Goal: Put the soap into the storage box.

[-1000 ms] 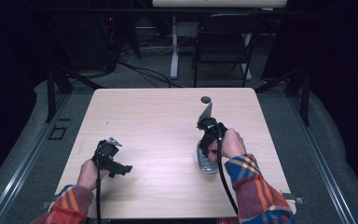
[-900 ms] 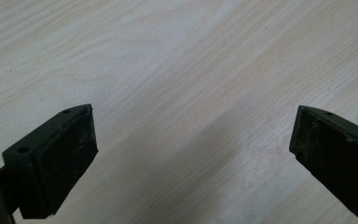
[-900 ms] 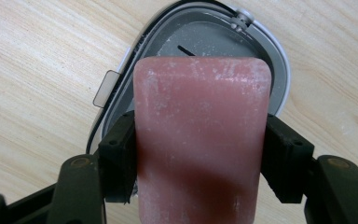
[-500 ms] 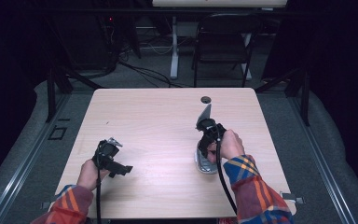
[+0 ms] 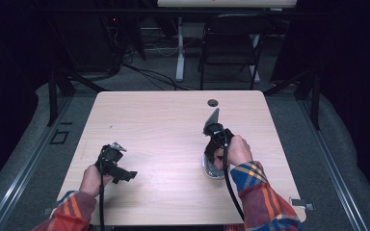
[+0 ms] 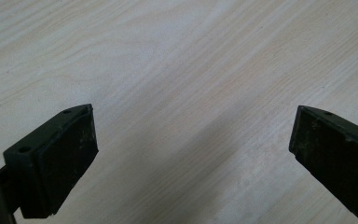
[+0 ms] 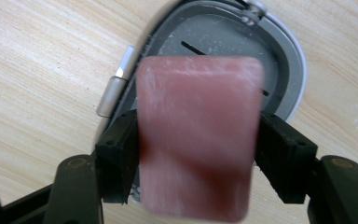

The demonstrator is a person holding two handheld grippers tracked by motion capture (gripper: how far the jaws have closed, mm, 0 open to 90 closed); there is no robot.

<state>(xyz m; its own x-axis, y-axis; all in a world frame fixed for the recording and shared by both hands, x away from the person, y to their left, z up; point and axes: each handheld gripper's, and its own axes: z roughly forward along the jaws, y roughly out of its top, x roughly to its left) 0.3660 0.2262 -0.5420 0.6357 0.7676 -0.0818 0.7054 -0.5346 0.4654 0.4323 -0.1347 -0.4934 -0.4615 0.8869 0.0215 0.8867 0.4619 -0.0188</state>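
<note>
My right gripper (image 7: 196, 135) is shut on a pink, rounded rectangular block (image 7: 198, 140), one jaw pressing each of its sides. Just beneath it lies a grey oval case (image 7: 279, 70) with slots in its floor, a pale rim and a metal hinge pin (image 7: 114, 88) on one side. In the high view the right gripper (image 5: 215, 155) points down over that case (image 5: 212, 171) at the table's right front. My left gripper (image 5: 121, 172) is at the left front; in its own view the left gripper (image 6: 191, 140) has its jaws wide apart over bare wood, holding nothing.
The light wooden table (image 5: 164, 120) has a small dark cable hole (image 5: 213, 102) near its far edge. Behind it stand a dark folding chair (image 5: 229, 45) and a white desk leg (image 5: 179, 48). Grey floor surrounds the table.
</note>
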